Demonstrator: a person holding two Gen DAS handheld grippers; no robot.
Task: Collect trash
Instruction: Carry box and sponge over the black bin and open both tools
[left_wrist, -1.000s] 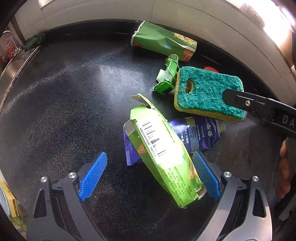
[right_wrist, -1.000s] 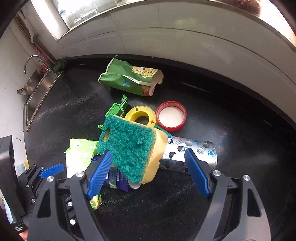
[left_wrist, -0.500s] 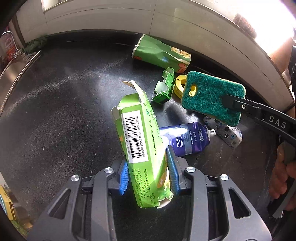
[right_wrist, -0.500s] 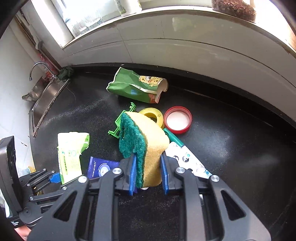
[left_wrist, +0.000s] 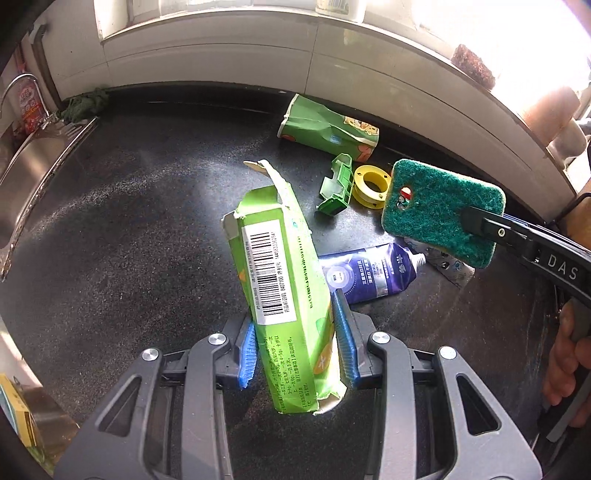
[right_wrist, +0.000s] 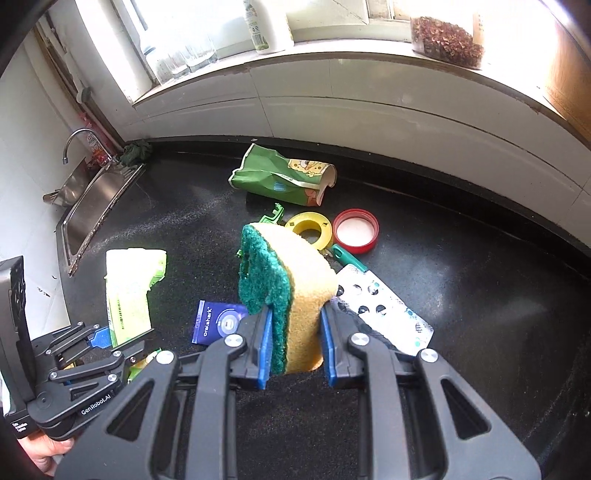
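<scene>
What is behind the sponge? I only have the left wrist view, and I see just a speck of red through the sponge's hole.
Observer: A red lid lies open side up on the counter, beside the yellow ring.
Reviewer: Is the sponge gripped on both faces?
Observer: Yes. The right gripper has its fingers pressed on the sponge, one on the green scrub face, one on the yellow foam.
Reviewer: And the white thing poking out under it?
Observer: A blister pack lying flat, with a green handle at its far end, near the lid.
</scene>
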